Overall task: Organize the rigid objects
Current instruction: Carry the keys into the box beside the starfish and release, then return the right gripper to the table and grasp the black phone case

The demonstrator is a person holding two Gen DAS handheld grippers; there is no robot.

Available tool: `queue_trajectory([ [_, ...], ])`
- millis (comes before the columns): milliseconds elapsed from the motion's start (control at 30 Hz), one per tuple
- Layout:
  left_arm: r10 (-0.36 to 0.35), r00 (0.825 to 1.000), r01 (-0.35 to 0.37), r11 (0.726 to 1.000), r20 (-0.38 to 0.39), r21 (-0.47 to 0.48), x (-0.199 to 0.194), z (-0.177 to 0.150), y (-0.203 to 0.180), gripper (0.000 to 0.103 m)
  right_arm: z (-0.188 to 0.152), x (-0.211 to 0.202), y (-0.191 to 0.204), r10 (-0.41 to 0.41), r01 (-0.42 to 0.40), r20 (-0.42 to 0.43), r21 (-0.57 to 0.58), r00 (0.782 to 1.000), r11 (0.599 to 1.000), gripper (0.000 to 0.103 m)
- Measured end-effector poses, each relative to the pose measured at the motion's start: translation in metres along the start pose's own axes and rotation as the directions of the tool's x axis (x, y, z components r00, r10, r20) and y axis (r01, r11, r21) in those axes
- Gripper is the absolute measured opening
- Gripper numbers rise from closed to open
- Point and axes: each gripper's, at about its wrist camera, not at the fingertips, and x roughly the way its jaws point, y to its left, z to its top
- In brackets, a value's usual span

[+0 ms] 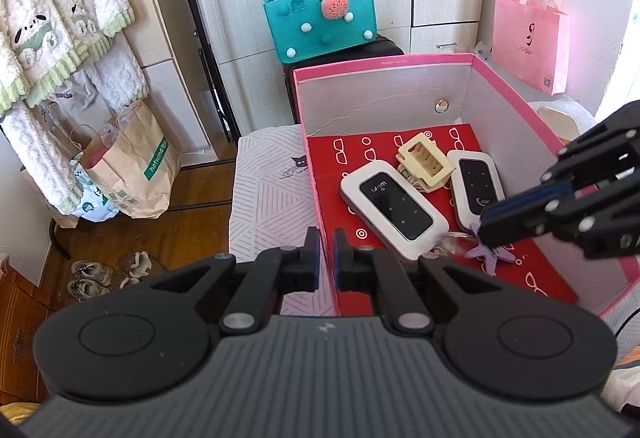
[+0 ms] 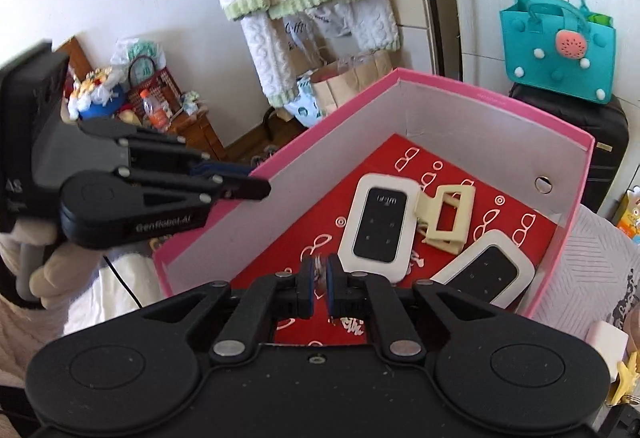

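A pink box [image 1: 380,63] [image 2: 480,89] with a red liner holds two white Wi-Fi devices [image 1: 394,209] [image 1: 476,183] and a cream hair claw [image 1: 424,161] [image 2: 444,222] between them. My left gripper [image 1: 325,250] [image 2: 256,183] is shut on the box's near wall, which runs between its fingers. My right gripper [image 1: 486,228] [image 2: 319,270] reaches into the box from the right, low over the liner. Its pads pinch the clear part of a purple star keychain [image 1: 490,256] [image 2: 320,280]; the star rests on or just above the liner.
The box sits on a white patterned cover [image 1: 268,197]. A teal felt bag [image 1: 320,17] stands on a black suitcase behind it. A pink bag [image 1: 530,41] hangs at the right. Paper bags [image 1: 132,173] and shoes [image 1: 92,274] are on the wooden floor at the left.
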Motion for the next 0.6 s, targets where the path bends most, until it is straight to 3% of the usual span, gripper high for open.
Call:
queue_trajectory([
  [333, -0.01, 1.0, 0.01, 1.0, 0.004, -0.014, 0.001, -0.001, 0.003, 0.005, -0.024, -0.073, -0.017, -0.126, 0.12, 0.111, 0.058, 0.986, 0.991, 0.012],
  [600, -0.011, 1.0, 0.011, 0.999, -0.001, -0.04, 0.003, 0.0, 0.005, 0.005, -0.073, -0.124, -0.049, -0.256, 0.236, 0.123, 0.157, 0.959, 0.959, 0.015],
])
